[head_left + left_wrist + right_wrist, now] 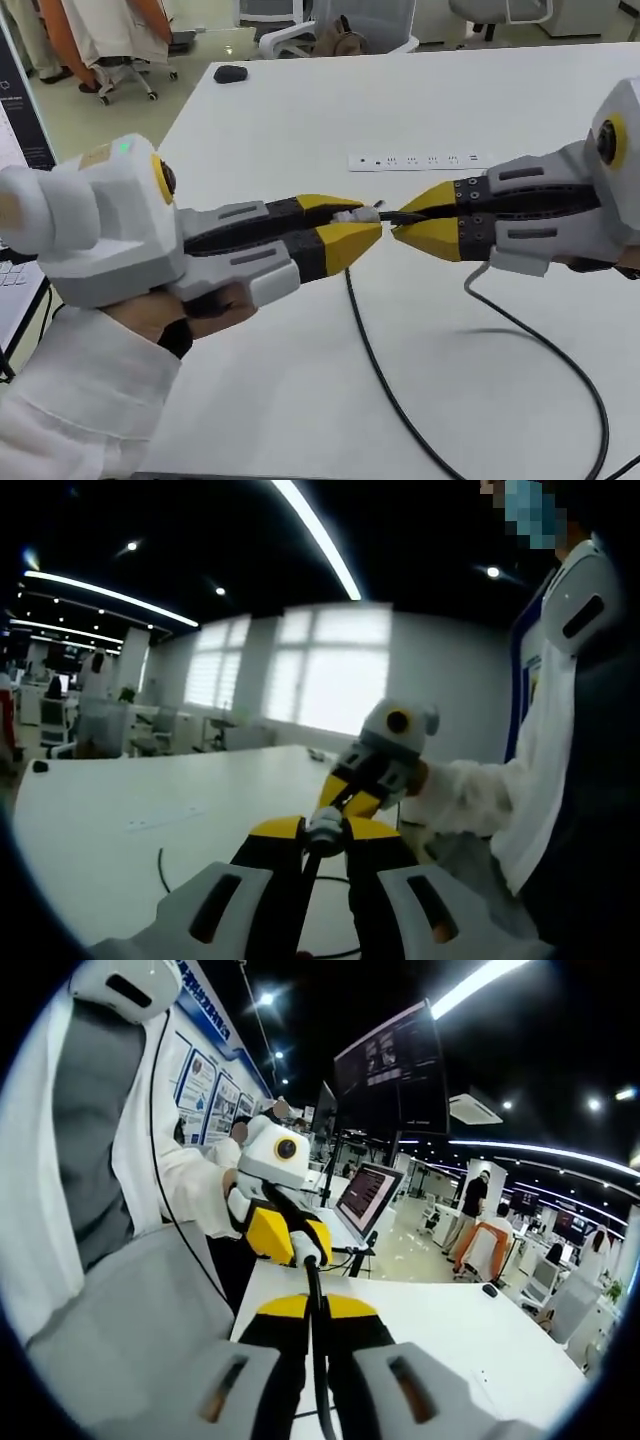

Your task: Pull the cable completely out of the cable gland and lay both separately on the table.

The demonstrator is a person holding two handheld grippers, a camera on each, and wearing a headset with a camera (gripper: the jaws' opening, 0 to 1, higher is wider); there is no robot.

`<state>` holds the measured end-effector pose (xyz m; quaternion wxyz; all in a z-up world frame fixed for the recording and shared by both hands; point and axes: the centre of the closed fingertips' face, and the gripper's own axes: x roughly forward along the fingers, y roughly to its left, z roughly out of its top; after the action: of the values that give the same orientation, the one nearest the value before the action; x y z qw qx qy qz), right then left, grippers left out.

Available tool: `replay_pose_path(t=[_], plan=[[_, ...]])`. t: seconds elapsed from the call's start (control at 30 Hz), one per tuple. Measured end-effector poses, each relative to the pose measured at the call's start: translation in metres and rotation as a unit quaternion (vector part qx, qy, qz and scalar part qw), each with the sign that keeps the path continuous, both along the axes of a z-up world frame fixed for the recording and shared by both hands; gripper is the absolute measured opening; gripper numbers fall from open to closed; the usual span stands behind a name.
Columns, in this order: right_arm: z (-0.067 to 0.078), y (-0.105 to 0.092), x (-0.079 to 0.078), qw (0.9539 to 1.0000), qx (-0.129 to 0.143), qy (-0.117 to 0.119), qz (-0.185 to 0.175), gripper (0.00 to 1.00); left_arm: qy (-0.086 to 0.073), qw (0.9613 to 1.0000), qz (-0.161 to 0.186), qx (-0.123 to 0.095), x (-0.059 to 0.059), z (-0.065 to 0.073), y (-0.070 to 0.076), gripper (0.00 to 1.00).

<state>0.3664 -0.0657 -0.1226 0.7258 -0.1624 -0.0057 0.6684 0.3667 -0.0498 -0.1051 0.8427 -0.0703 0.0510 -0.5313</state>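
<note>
Above the white table [300, 120], my left gripper [368, 217] is shut on a small white-grey cable gland [353, 214]. Tip to tip with it, my right gripper [398, 222] is shut on the black cable [352, 300] right where it leaves the gland. The cable's slack drops to the table and loops toward the near right. In the left gripper view the gland [325, 825] sits between my yellow jaws, with the right gripper [352, 798] just beyond. In the right gripper view the cable [315, 1305] runs between my jaws to the gland [303, 1248] in the left gripper [300, 1250].
A white power strip [415, 160] lies on the table beyond the grippers, and a black mouse [230, 73] sits at the far edge. Office chairs [350, 30] stand behind the table. The table's left edge runs close to my left arm.
</note>
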Motion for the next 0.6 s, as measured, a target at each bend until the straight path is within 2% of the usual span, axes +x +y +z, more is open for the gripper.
replay_pose_path(t=[0.1,0.37,0.43,0.53,0.6], plan=[[0.001,-0.006,0.002,0.9999,0.009,0.007,-0.007,0.02,0.0,1.0,0.007,-0.004,0.002,0.002,0.007,0.17],[-0.006,-0.015,0.002,0.9998,0.003,0.014,-0.016,0.02,0.0,0.9999,0.011,0.008,0.001,-0.001,0.016,0.17],[-0.007,-0.022,0.004,0.9995,0.004,0.019,-0.025,0.02,0.004,0.9998,0.018,0.007,0.002,0.0,0.022,0.17],[-0.003,-0.025,0.003,0.9991,0.019,0.028,-0.027,0.02,-0.001,0.9998,0.02,0.002,0.002,0.004,0.024,0.17],[-0.004,-0.024,0.002,0.9993,0.014,0.025,-0.025,0.02,-0.005,0.9998,0.018,0.003,0.001,0.005,0.022,0.17]])
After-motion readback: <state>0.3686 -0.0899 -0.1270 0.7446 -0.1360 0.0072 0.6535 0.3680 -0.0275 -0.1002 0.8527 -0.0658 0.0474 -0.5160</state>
